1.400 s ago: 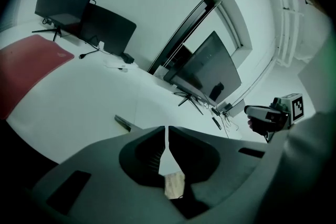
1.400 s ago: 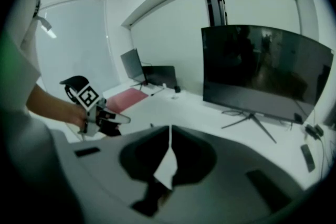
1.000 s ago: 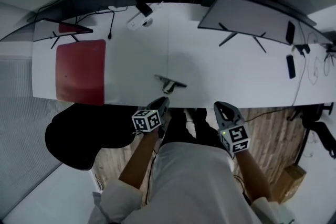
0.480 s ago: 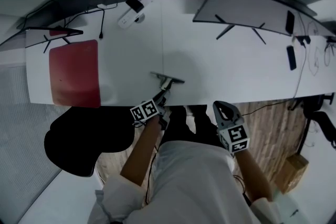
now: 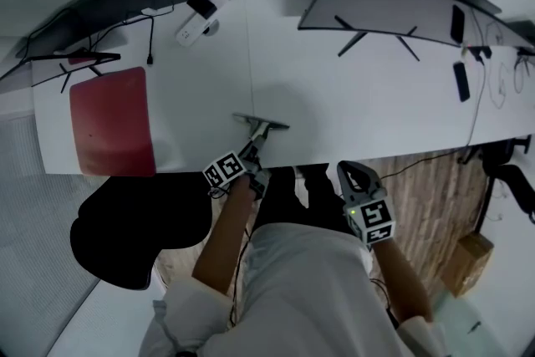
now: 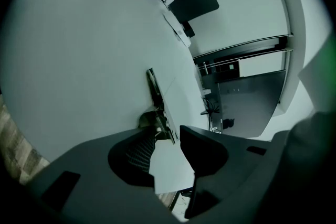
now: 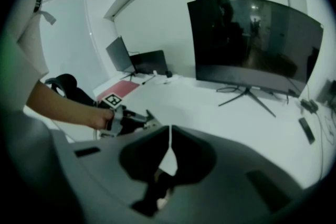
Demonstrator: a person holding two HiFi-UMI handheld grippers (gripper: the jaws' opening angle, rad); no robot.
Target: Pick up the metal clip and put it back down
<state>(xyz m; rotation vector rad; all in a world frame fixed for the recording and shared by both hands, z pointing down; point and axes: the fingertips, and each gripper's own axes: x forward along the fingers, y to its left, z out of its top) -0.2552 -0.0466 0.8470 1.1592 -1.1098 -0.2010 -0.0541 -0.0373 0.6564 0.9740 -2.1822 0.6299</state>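
The metal clip (image 5: 261, 125) lies on the white table (image 5: 351, 96) near its front edge, one wire handle toward me. My left gripper (image 5: 253, 151) reaches over the edge, its tips at that handle. In the left gripper view the clip (image 6: 156, 93) runs up from the gap of the left gripper (image 6: 169, 136). Its jaws have just been opening; the handle's end sits at their mouth and no pad presses on it. My right gripper (image 5: 349, 172) hangs off the table edge, shut and empty, as its own view of the right gripper (image 7: 169, 132) confirms. That view also catches the clip (image 7: 151, 121).
A red mat (image 5: 111, 119) lies at the table's left. A wide monitor (image 5: 384, 8) on a stand is at the back right, with phones (image 5: 461, 81) beside it. A power strip (image 5: 194, 25) and cables sit at the back. A black chair (image 5: 134, 226) stands below the left edge.
The left gripper has rolled and dropped toward the table edge, its tips now at the clip's handle. The right gripper has barely shifted.
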